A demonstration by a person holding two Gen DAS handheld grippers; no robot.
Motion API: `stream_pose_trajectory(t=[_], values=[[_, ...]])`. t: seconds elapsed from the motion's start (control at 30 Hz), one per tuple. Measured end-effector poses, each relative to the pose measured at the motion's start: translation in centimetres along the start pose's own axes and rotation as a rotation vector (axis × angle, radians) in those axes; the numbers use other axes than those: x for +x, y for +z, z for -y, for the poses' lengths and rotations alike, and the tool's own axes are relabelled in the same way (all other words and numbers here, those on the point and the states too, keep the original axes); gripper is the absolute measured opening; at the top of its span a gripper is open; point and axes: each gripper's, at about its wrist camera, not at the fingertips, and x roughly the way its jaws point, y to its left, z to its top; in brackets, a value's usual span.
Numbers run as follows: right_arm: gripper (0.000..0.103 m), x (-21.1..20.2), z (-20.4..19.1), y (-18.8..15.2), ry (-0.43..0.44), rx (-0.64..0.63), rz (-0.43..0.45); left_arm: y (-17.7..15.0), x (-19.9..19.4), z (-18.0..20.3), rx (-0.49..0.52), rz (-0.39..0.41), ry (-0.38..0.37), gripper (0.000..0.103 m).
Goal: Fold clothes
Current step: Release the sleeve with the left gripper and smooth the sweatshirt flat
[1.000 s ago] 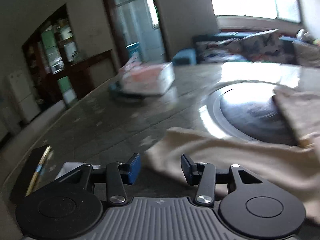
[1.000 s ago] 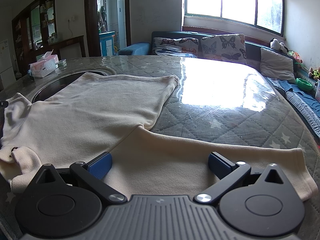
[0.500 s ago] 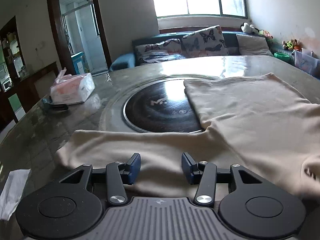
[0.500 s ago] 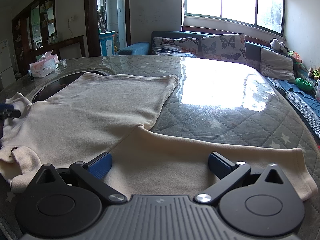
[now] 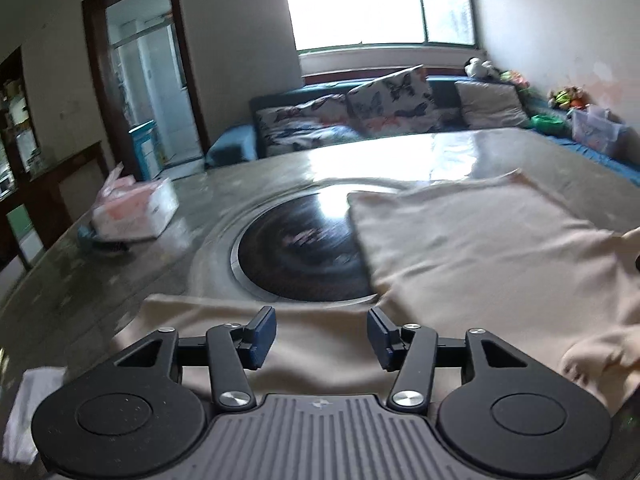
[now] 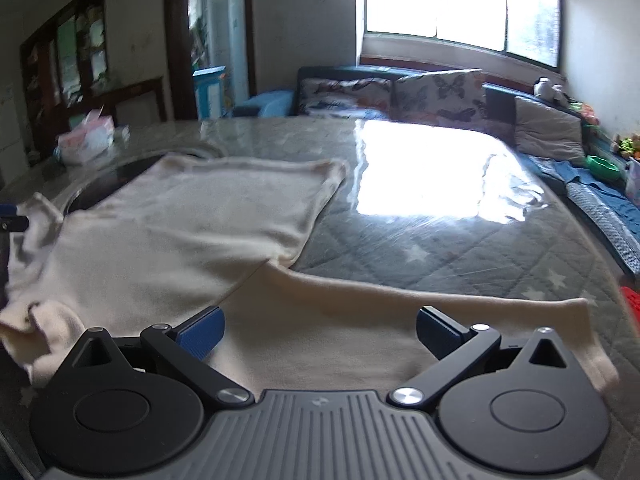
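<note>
Cream sweater [image 6: 192, 220] lies spread flat on table [image 6: 460, 240], no fold made; left gripper [image 5: 322, 332] opening, empty, over one sleeve; right gripper [image 6: 320, 330] wide, empty, over the other.

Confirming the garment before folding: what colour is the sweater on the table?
Plain cream sweater, clearest in the right wrist view.

Both wrist views low over table [image 5: 120, 272], facing window, sharing cream sweater [image 6: 192, 232], sofa [image 6: 420, 92]
</note>
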Motion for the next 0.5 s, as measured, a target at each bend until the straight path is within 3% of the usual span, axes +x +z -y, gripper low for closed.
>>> stream_pose_trajectory(t=[0.2, 0.5], values=[[0.103, -0.5, 0.4, -1.3, -0.041, -0.030, -0.038, -0.4, 2.2, 1.4, 0.008, -0.035, -0.014, 0.056], [0.103, -0.8, 1.0, -2.0, -0.026, -0.014, -0.038, -3.5, 0.8, -2.2, -0.099, -0.070, 0.024, 0.064]])
